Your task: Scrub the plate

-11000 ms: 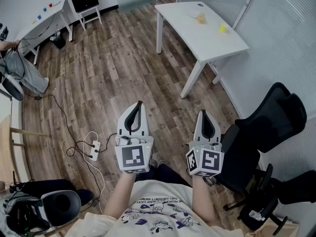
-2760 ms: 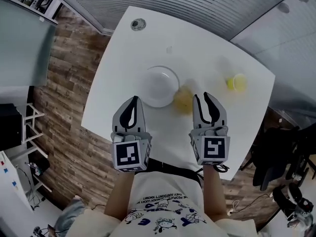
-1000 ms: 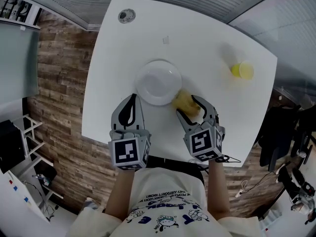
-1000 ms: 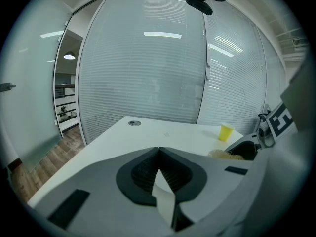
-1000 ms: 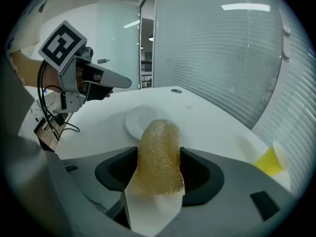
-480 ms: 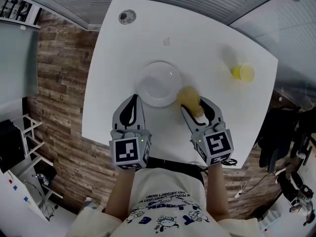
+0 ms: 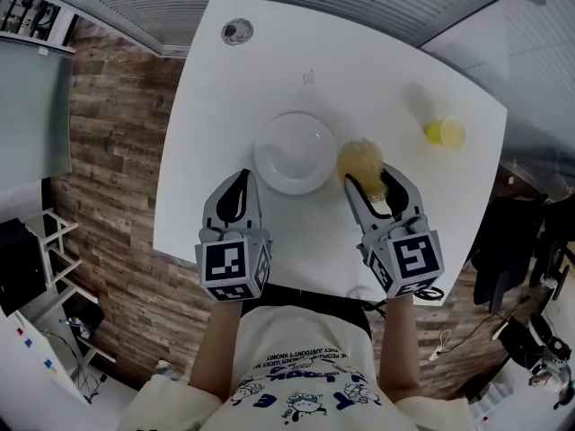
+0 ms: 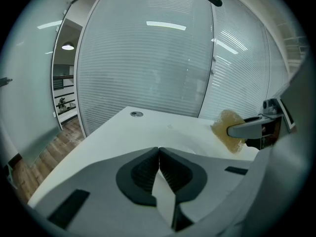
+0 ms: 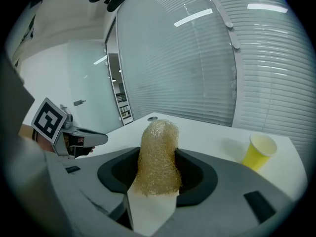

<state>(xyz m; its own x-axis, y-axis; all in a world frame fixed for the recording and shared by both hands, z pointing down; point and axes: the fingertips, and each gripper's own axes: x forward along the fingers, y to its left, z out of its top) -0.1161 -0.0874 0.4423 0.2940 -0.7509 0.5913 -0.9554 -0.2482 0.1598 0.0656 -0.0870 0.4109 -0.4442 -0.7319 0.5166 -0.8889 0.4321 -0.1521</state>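
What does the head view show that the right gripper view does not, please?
Only the head view: the white plate, wood floor and the person's shirt. Only the right gripper view: bright light strips overhead. Both: the table, yellow cup, left gripper, and the right gripper, whose jaws have just been closing on the scrubber between them.

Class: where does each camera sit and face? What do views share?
Head view: on the head, facing down at the table; forearms, left claw, right claw show.
Left gripper view: on the shut left claw, facing across the table.
Right gripper view: on the right claw, whose jaws have just been closing on the mesh scrubber.
Shared: all three show the mesh scrubber.
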